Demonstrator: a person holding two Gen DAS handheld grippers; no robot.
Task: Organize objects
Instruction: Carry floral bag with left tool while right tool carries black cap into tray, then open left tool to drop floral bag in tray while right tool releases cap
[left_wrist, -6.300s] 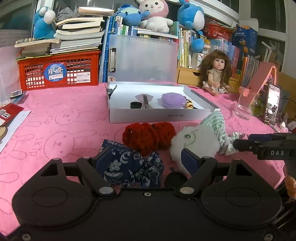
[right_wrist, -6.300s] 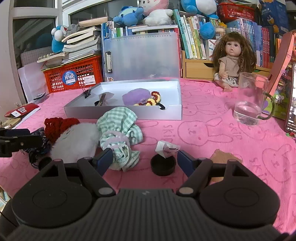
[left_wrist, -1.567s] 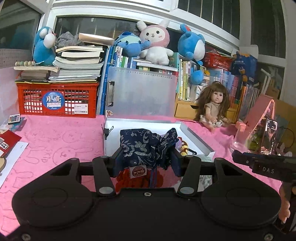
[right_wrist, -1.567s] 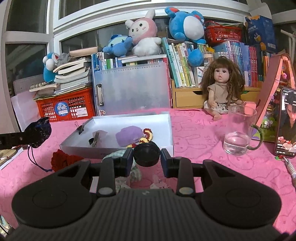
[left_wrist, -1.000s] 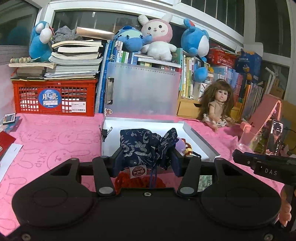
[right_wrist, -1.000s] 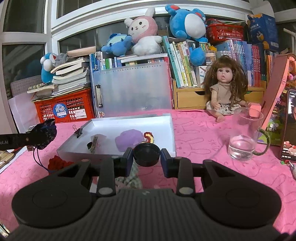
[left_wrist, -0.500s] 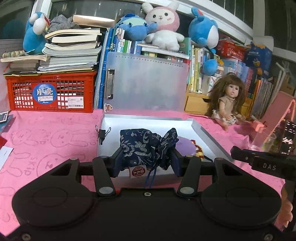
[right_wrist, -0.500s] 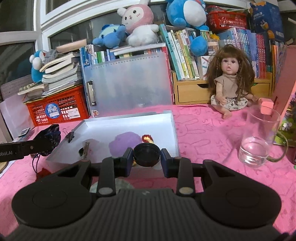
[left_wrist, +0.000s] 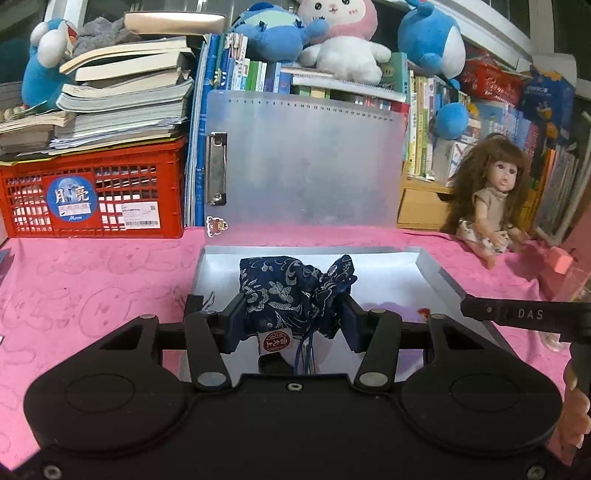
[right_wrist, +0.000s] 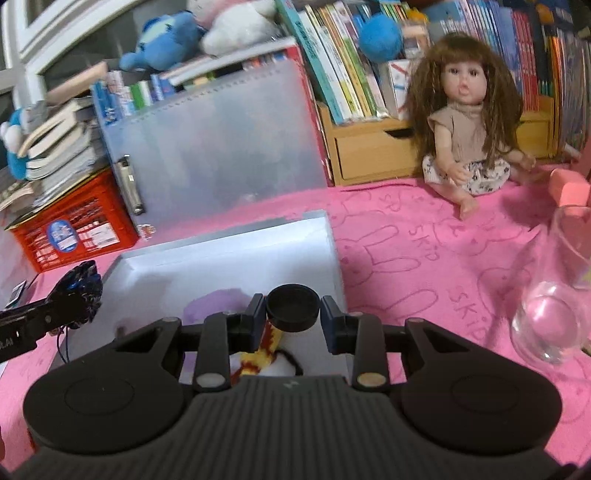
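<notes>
Left wrist view: left gripper (left_wrist: 291, 325) clamps blue pouch (left_wrist: 291, 295) above white box (left_wrist: 439, 275); right gripper (right_wrist: 291, 323) clamps black cap (right_wrist: 293, 307); simultaneous release risks collision.

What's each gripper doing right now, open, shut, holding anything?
Left gripper: shut on the blue floral pouch, above the white box.
Right gripper: shut on the black round cap, over the same box.

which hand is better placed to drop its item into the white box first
Right, narrowly. The right gripper holds the black cap already over the white box, above its floor. The left gripper holds the blue pouch just at the box's near edge, so it likely needs a little more reach.
</notes>
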